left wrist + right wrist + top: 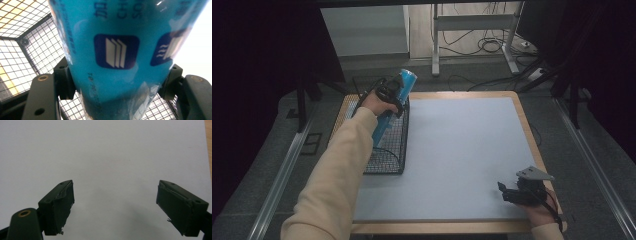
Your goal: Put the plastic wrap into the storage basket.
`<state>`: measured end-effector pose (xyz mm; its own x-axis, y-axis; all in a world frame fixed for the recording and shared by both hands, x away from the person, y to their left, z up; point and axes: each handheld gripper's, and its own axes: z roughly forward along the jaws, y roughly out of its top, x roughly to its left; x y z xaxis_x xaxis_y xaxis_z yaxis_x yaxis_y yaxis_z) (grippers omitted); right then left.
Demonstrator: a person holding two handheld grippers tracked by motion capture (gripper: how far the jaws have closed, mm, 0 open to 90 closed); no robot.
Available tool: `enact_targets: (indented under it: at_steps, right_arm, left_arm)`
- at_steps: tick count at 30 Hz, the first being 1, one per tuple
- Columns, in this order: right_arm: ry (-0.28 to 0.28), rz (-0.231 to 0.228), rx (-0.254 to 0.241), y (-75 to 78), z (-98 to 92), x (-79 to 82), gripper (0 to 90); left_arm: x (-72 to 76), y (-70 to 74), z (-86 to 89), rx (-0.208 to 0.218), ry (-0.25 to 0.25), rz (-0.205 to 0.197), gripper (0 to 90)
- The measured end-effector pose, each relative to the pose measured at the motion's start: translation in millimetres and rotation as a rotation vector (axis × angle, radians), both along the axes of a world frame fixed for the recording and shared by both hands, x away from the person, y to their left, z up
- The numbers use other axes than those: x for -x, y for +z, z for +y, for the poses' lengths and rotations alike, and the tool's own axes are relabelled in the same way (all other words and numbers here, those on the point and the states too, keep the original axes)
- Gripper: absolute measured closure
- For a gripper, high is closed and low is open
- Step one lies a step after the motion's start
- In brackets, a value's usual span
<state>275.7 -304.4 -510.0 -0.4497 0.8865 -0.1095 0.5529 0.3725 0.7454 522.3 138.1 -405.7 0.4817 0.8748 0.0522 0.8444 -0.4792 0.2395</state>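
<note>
Standing at the tabletop's (462,150) far left corner, the black wire basket (393,150) runs along the left edge, and the tall blue packet (388,115) leans into it, lower end down inside the mesh, upper end tilted up past the far rim. The left gripper (393,95) has its jaws clamped on the packet's sides; in the left gripper view the blue wrapper (117,50) sits squeezed between both pads with mesh behind it. Near the front right corner the right gripper (512,192) rests on the white surface (105,152), jaws spread wide, nothing between them.
</note>
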Motion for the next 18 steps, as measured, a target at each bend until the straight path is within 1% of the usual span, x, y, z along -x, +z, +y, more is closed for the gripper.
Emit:
enact_targets:
  at_steps: [3, 8, 11, 13, 18]
  right_arm:
    - [-0.003, 0.001, 0.000, -0.3, -1.3, -0.4, 15.0]
    - [0.006, 0.003, -0.001, -0.7, -0.8, -0.4, 15.0]
    - [0.006, 0.005, 0.000, -0.9, -0.8, -0.5, 15.0]
    - [0.005, 0.005, 0.001, -1.0, -0.7, -0.3, 15.0]
    - [0.006, 0.010, -0.001, -1.3, -0.8, -0.4, 14.9]
  left_arm:
    - [-3.2, -4.3, 0.0, 0.002, 0.004, 0.000, 31.3]
    - [-6.9, -8.5, -1.5, -0.009, 0.001, -0.003, 31.3]
    - [-9.5, -11.3, -1.3, -0.006, 0.009, -0.009, 31.3]
    - [-11.3, -13.3, -0.4, -0.004, 0.014, -0.006, 31.3]
    - [-14.6, -20.1, 1.7, -0.027, 0.027, -0.016, 31.2]
